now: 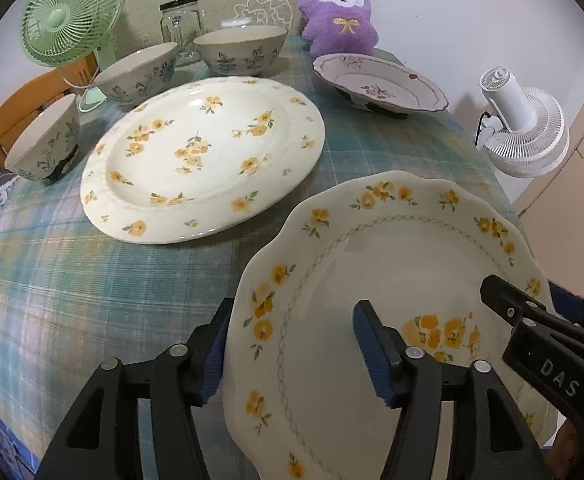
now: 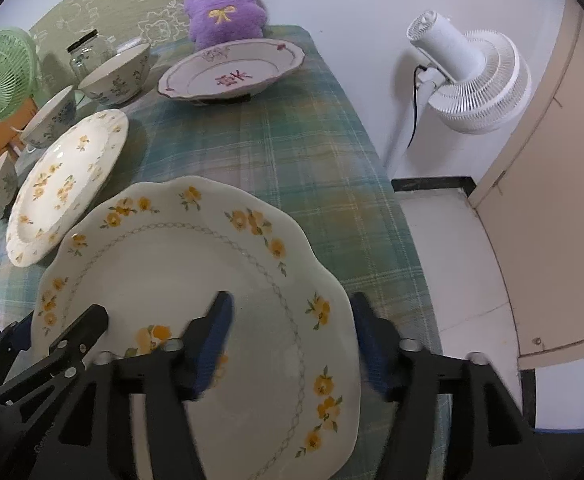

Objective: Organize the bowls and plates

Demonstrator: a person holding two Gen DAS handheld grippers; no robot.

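A scalloped cream plate with yellow flowers point(image 1: 392, 280) lies at the near right of the table; it also shows in the right wrist view point(image 2: 195, 264). My left gripper point(image 1: 292, 344) is open, its fingers straddling the plate's left rim. My right gripper point(image 2: 292, 336) is open, straddling the plate's right rim; its finger shows in the left wrist view point(image 1: 508, 300). A round yellow-flowered plate point(image 1: 203, 156) lies behind. A purple-flowered plate point(image 1: 380, 80) sits at the far right. Three floral bowls point(image 1: 239, 50) point(image 1: 139, 76) point(image 1: 43, 140) stand along the left and back.
A green desk fan point(image 1: 71, 20), a glass jar point(image 1: 181, 20) and a purple plush toy point(image 1: 340, 12) stand at the back. A white floor fan point(image 2: 472, 80) stands right of the table, beyond the plaid tablecloth's edge point(image 2: 392, 208). A wooden chair point(image 1: 15, 116) is at left.
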